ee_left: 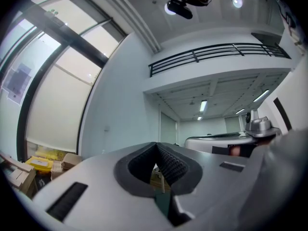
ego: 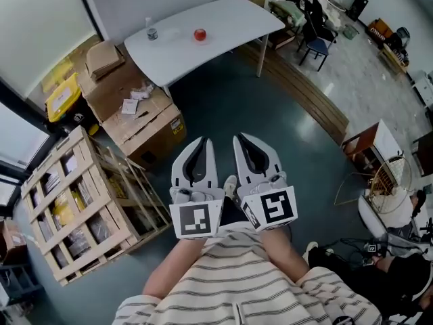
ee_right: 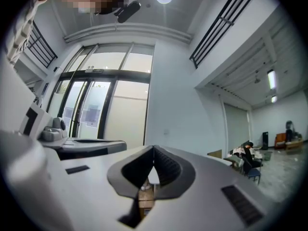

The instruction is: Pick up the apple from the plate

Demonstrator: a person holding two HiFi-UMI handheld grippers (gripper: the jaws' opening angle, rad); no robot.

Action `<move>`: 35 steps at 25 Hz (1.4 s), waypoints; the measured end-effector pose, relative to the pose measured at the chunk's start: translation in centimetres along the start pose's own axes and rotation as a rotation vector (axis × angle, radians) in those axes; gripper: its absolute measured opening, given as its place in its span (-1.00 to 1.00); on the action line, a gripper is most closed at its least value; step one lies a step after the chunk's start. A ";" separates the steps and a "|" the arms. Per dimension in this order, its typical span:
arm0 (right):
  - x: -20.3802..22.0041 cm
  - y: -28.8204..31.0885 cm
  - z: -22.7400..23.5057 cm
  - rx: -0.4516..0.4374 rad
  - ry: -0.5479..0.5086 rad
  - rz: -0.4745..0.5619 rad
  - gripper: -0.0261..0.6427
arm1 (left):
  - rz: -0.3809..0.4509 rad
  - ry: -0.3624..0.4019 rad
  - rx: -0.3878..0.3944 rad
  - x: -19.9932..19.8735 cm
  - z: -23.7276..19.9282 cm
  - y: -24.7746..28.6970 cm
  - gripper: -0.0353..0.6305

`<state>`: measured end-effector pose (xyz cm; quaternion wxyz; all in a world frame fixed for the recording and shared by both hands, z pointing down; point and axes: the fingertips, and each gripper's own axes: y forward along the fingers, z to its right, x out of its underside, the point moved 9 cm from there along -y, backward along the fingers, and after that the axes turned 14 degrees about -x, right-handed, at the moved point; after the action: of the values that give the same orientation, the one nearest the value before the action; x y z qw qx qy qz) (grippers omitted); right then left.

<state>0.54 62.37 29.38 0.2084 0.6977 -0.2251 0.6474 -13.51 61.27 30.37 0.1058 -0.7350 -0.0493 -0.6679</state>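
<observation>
Both tongs are empty and closed. In the left gripper view the left tongs (ee_left: 156,147) have their tips meeting with nothing between the pads. The right gripper view shows the right tongs (ee_right: 154,152) the same way. In the head view they sit side by side, close to the person's body, L tongs (ego: 203,142) and R tongs (ego: 241,139) nearly touching, both pointing fwd approx level.

The apple (ego: 199,34) is small and red, and sits on the white counter (ego: 230,15) at the far side of the room, well apart from both tongs. The plate under it is too small to make out. A small bottle or cup (ego: 151,33) stands on the same counter, left of the apple and apart from it.

Key relation: the apple lies straight ahead of the tongs, w/ open teal floor (ego: 257,107) between. It lines up approx w/ the L tongs' axis and is a bit left of the R tongs' line, so L looks marginally nearer, but the diff is slight. The apple is round, so there is no long axis to align to and any approach angle should do.

Cardboard boxes (ego: 135,117) and a wooden crate (ego: 81,202) flank the path on the left.

Judgement: the task is at its very start. The next move prob. calls for walking up to the counter first, then opening one set of tongs wide enough for the apple.
</observation>
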 end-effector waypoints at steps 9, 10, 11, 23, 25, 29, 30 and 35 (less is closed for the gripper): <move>0.2 8.6 11.7 -0.023 0.025 0.053 -0.89 | -0.008 0.032 -0.060 0.3 0.5 12.9 -0.88; 0.1 9.4 13.2 -0.028 0.027 0.057 -0.89 | -0.013 0.034 -0.065 0.4 0.8 14.4 -0.88; 0.2 10.3 14.6 -0.034 0.029 0.062 -0.89 | -0.015 0.042 -0.069 0.5 1.2 16.0 -0.88; 1.8 18.4 27.2 -0.114 0.079 0.090 -0.89 | -0.019 0.086 -0.142 2.2 3.8 29.9 -0.88; 2.1 19.5 28.0 -0.117 0.095 0.090 -0.89 | -0.027 0.097 -0.146 2.6 3.5 31.3 -0.88; 2.8 22.5 29.4 -0.121 0.106 0.084 -0.89 | -0.036 0.094 -0.153 3.2 2.3 34.2 -0.88; 3.0 23.4 29.7 -0.124 0.103 0.080 -0.89 | -0.035 0.093 -0.155 3.6 1.7 35.1 -0.88; 3.9 29.2 31.8 -0.118 0.077 0.057 -0.89 | -0.034 0.058 -0.125 5.2 -1.1 41.5 -0.88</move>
<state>9.45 19.97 30.90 0.2393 0.6520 -0.2744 0.6650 -5.14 20.32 31.92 0.0495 -0.7197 -0.0170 -0.6923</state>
